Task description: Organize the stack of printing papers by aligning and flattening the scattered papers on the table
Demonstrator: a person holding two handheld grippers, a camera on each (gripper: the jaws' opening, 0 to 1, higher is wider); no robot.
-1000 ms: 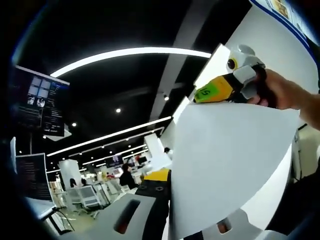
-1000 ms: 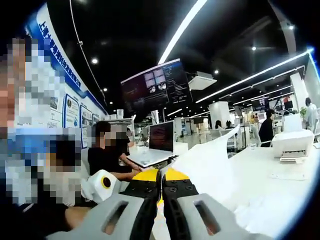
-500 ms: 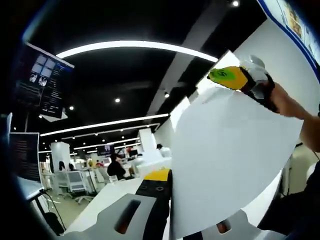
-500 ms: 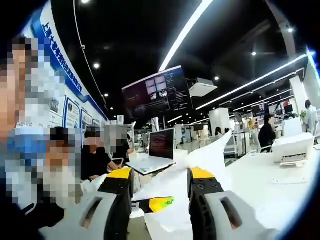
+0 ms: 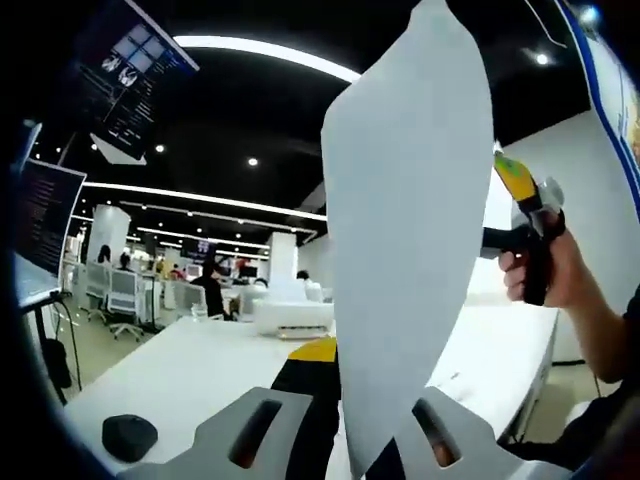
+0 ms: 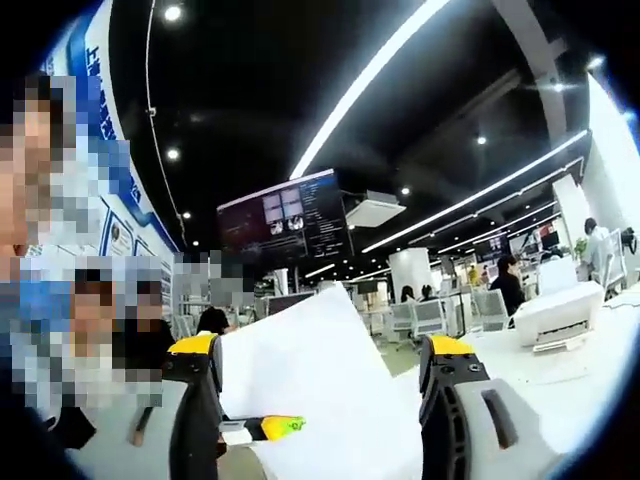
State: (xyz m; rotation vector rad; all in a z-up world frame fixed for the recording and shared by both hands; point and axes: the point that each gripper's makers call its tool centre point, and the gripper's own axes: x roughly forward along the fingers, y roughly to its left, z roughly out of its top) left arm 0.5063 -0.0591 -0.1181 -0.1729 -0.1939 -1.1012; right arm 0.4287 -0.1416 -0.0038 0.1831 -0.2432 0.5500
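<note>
In the left gripper view, the left gripper (image 5: 338, 400) is clamped on one sheet of paper (image 5: 405, 230), which rises from the jaws toward 12 o'clock and bows slightly toward 1 o'clock. Half a second ago this sheet was spread broad between both grippers. Now it hangs narrow and tall, held at its lower edge only. A dark mouse (image 5: 129, 436) lies on the white table (image 5: 190, 370) at 8 o'clock. The right gripper (image 5: 520, 185) sits at 3 o'clock in the person's hand (image 5: 545, 275), apart from the sheet.

In the right gripper view, the right gripper (image 6: 325, 365) has gone from closed to wide open. The paper (image 6: 310, 385) lies between its jaws, ungripped. The left gripper's yellow tip (image 6: 272, 427) shows at 6 o'clock.

Judgement: the sheet has been released to single-gripper control and is ready for lowering onto the stack, which is out of frame.
</note>
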